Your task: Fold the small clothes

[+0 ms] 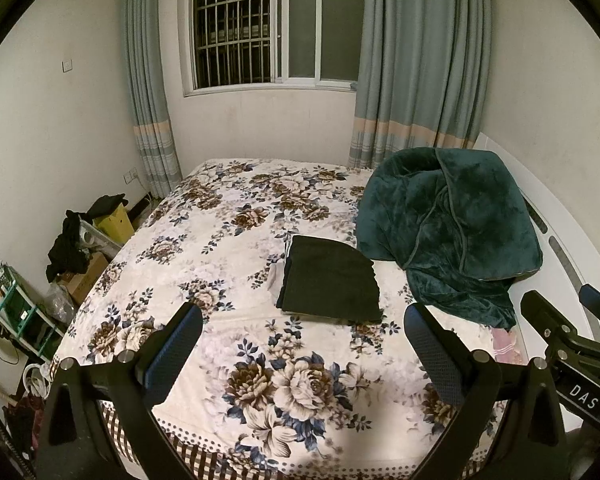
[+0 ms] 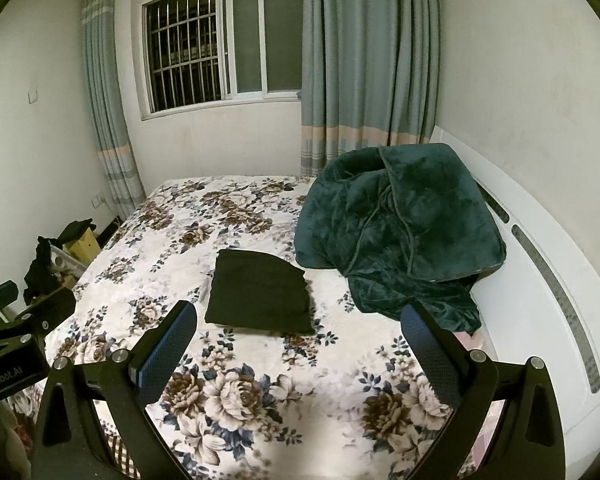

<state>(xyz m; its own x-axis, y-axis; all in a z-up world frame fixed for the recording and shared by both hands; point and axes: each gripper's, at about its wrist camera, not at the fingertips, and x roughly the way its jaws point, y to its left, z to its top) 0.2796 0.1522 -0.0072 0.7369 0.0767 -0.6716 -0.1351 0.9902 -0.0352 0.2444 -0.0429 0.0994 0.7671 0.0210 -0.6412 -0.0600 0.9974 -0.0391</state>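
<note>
Left wrist view: my left gripper (image 1: 302,344) jaws apart, empty.
Right wrist view: my right gripper (image 2: 298,340) jaws apart, empty too.
Garment: dark folded cloth (image 1: 331,280) at 12 o'clock on floral bed (image 1: 228,248), teal blanket (image 1: 448,224) at 2.
Step tip: I'd pinch near corners together, lift evenly, avoid blanket.

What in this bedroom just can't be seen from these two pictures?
- Under the dark folded garment: hidden by its own folds, both views.
- Beneath the green blanket: covered.
- Clutter beside the bed: too small, dim.
- Outside the window: dark.
- Bed's near edge: cut off, both views.
</note>
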